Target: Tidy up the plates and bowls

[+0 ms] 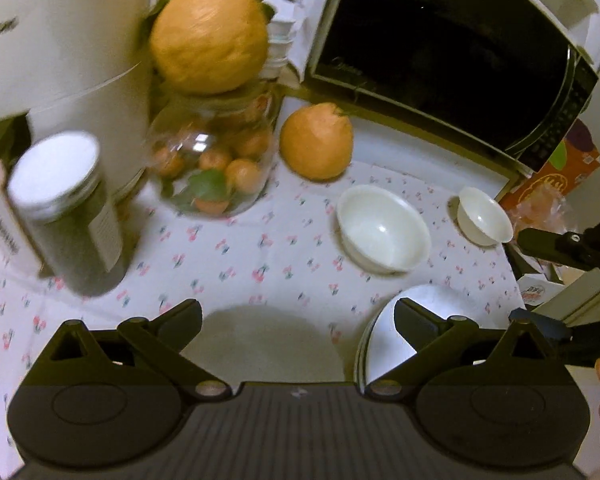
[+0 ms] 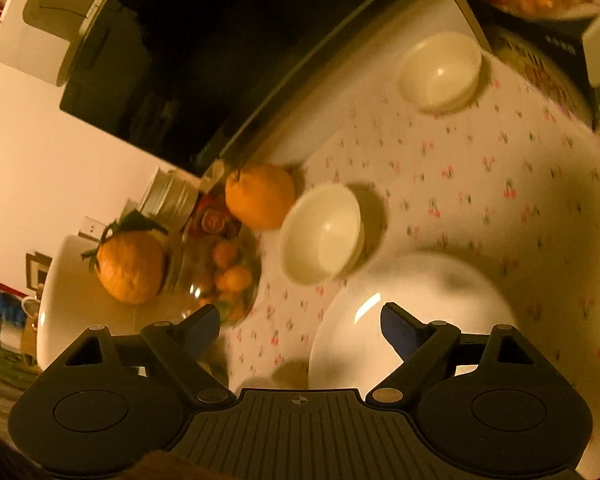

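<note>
While both tools hang above the cloth, neither holds anything. Left gripper: jaws spread wide, nothing between them; the plate lies just under its right finger, not touched. Right gripper: jaws apart and empty, the plate directly below and ahead of its right finger.

Beyond the left gripper, ahead and to the right, stands the large bowl; further right, apart from it, the small bowl. From the right gripper the large bowl sits just ahead, close beside the plate; the small bowl is well ahead.

Risks, as judged:
- Both grippers are near the same plate; a shared reach could make them collide.
- The plate lies flat; a finger may fail to get under its rim and merely push it.
- The large bowl is close to the loose orange; a nudge could roll the fruit.
- A glass jar, ahead left of the left gripper, carries an orange on top; a knock would topple it.

Containers: both bowls empty; plate bare; glass jar holds small oranges and leaves; lidded jar contents dark, unidentified.
</note>
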`<state>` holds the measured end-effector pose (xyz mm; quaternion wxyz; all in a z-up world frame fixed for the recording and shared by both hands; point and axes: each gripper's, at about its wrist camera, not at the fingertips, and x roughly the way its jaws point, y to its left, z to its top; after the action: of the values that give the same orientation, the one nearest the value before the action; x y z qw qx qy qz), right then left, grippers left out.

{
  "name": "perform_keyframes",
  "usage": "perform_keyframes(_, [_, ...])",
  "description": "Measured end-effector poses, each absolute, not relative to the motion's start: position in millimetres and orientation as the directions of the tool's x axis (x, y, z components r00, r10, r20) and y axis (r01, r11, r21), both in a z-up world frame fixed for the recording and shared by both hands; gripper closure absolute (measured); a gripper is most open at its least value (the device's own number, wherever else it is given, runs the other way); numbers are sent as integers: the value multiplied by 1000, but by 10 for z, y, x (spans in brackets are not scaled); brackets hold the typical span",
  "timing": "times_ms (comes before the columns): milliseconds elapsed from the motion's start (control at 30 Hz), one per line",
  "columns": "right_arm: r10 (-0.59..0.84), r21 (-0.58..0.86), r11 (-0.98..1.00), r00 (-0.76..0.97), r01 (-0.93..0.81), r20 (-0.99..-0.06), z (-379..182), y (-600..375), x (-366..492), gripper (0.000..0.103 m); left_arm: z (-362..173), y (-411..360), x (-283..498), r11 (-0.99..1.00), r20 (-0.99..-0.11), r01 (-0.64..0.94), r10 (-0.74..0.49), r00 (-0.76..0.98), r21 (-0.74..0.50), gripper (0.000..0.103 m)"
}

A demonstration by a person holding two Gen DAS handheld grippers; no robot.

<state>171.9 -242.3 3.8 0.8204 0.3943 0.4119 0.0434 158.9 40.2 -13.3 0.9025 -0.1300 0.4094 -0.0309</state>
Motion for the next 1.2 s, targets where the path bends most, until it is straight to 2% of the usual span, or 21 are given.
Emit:
perform_keyframes(267, [352,685,682,704,258,-617,-20,-2564,2028,14,-137,251,2010,968,-724,-71,-131,677,-241,1])
perform_keyframes(500, [310,649,691,681,317,-663,-347,-2618,2295,14,-243,172,2333,955,-725,-75,-165,668,-287,4])
perform_keyframes(600, [310,643,692,670,328,-675,-452,-2602,2381,14,-298,126,2456,954,-729,-58,-184,660,-294,10])
perform_keyframes(867, [282,639,700,698,319,-658,-536,-2540,2499,15,-459,166,2638,906,-721,-97,-258,643,-411,40])
perform_keyframes(1067, [298,659,669,688,345,-662,-712,-2486,2567,35,-507,267,2670,860,-695,-149,-279,663,-488,55])
perform_keyframes(1200, [301,672,647,689,360,-659,-790,-2454,2589,52,-564,258,2684,847,-698,-159,-295,653,-507,63])
